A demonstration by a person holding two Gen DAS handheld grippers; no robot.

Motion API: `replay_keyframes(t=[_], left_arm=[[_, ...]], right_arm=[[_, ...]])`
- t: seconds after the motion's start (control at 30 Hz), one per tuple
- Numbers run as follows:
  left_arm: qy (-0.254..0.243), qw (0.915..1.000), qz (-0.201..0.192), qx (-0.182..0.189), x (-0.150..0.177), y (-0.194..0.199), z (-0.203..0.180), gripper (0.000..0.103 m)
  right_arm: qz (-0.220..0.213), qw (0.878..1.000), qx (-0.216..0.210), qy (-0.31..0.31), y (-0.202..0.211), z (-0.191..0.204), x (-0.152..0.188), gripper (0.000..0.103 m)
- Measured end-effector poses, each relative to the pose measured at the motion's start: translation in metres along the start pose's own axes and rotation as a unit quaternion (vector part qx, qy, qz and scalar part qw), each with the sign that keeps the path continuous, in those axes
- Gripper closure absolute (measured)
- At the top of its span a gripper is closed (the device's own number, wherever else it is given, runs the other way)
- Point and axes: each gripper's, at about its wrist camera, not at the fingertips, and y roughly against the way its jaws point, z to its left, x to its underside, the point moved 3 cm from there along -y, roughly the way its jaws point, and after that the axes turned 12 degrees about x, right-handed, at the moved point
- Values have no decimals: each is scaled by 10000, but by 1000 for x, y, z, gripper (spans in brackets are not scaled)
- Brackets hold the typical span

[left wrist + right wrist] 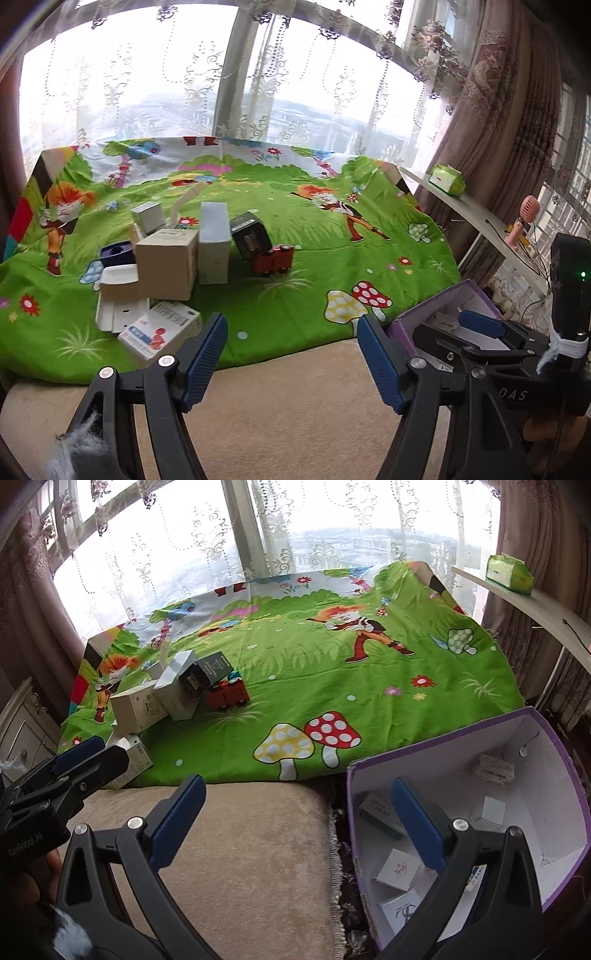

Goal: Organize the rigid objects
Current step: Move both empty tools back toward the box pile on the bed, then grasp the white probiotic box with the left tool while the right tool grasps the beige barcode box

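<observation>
Several small boxes already lie inside the purple bin at the near right, at least five by the right wrist view, so the sorting looks partly done. More remains: a cluster on the green cloth at the left holds a tan box, a tall grey box, a black box, a red toy truck, a white tray and a blue-and-white carton, with a few pieces behind them too crowded to name. These items are stiff cardboard or plastic, mostly upright or leaning on one another, the black box tilted against the truck.

Both tools are empty. The left gripper hangs over the beige cushion near the carton, its fingers spread wide. The right gripper sits at the bin's left rim, also spread wide, one finger over the bin's floor.
</observation>
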Motion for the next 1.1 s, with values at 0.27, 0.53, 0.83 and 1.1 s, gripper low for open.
replay_keyframes(t=[0.27,0.53,0.83,1.1], left_arm=[[517,9981,-78,-312,9,21,50,30],[717,9962,121,-486,9,21,85,31],[714,9952,569,-357,8,2,106,31],[640,9949,765,-128,10,-11,109,34]], right_arm=[[100,9987,-167,473,-6,35,9,2],[252,9975,-230,616,-14,45,11,2],[478,9960,-432,613,-25,56,10,2],[400,9961,-602,509,-27,79,-13,2]])
